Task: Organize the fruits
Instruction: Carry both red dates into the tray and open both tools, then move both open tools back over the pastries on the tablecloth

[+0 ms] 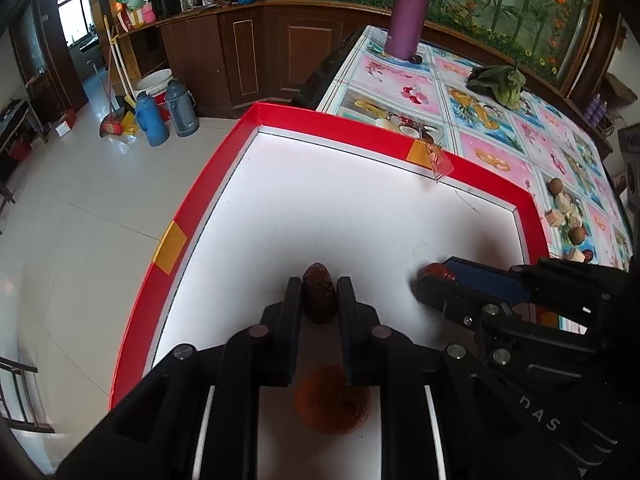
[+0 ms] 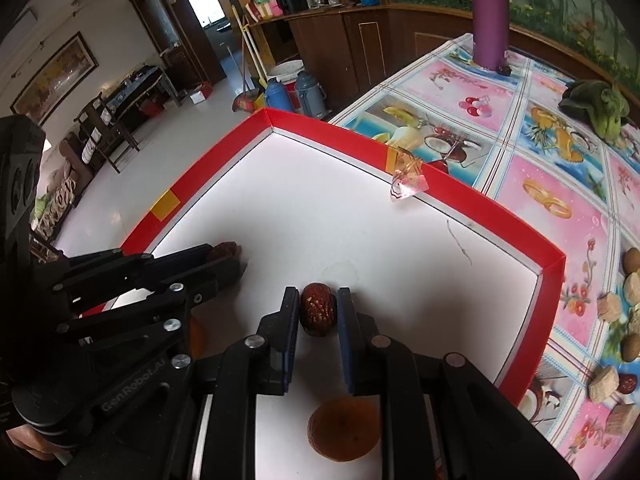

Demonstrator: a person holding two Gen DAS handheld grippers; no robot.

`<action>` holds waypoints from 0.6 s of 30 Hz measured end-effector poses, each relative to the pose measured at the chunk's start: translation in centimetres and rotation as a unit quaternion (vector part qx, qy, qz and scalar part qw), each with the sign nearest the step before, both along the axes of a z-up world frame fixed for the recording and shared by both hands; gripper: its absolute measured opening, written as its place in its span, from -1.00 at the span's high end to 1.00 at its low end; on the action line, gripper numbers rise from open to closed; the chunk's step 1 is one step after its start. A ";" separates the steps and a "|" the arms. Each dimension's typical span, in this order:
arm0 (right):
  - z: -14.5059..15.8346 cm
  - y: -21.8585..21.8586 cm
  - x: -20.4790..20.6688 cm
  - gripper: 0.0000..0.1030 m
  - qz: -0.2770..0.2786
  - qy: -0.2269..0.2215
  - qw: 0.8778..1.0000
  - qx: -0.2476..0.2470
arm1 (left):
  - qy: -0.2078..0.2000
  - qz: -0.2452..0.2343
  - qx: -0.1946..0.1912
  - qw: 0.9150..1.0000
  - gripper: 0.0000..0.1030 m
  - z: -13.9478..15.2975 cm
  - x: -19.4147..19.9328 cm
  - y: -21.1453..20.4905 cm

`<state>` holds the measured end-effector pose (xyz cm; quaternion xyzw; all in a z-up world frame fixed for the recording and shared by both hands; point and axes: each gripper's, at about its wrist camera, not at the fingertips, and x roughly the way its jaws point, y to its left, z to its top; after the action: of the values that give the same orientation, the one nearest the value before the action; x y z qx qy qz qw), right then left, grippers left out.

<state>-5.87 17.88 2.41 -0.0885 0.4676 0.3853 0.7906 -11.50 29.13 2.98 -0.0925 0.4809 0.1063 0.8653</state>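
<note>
The red-walled box [image 1: 224, 184] with a white floor fills the middle of both views; its left wall overhangs the tiled room floor [image 1: 80, 208], so there is no surface beyond that edge. The white floor is mostly bare toward the far corner.

In the left wrist view, the left gripper [image 1: 319, 292] sits low at lower centre, its jaws narrowed around a dark brown date [image 1: 319, 298] and touching or nearly touching both sides. An orange-brown round fruit [image 1: 331, 400] lies on the box floor just behind the fingers. At the right, the right gripper [image 1: 430, 278] reaches in with a red date [image 1: 436, 270] at its tip.

In the right wrist view, that right gripper [image 2: 318, 308] is closed on the glossy red date, both pads against it. Loose tape [image 2: 408, 184] sticks up from the far wall. Past the right wall, on the patterned surface [image 2: 540, 184], lie small brown fruits and pale chunks [image 2: 612, 344], a green vegetable [image 2: 600, 110] and a purple bottle [image 2: 490, 16].
</note>
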 end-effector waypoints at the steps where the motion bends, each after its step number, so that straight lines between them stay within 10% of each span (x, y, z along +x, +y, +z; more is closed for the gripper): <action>1: 0.2 -0.1 -0.1 0.41 -0.001 -0.004 1.000 -0.002 | 0.002 0.003 0.000 1.000 0.61 0.0 0.0 0.0; 10: 4.4 -5.4 -3.5 0.10 -0.003 -0.071 0.996 0.052 | -0.090 0.060 0.097 0.989 -0.80 4.6 -5.6 -2.2; 18: 5.4 -10.1 -8.6 -0.08 0.011 -0.108 0.993 0.054 | -0.128 0.121 0.148 0.973 -1.00 6.1 -11.4 -5.6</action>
<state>-14.45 7.78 7.84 -0.0922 0.3567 0.4066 0.8361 -22.87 23.49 9.12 -0.0344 0.3303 0.2677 0.9045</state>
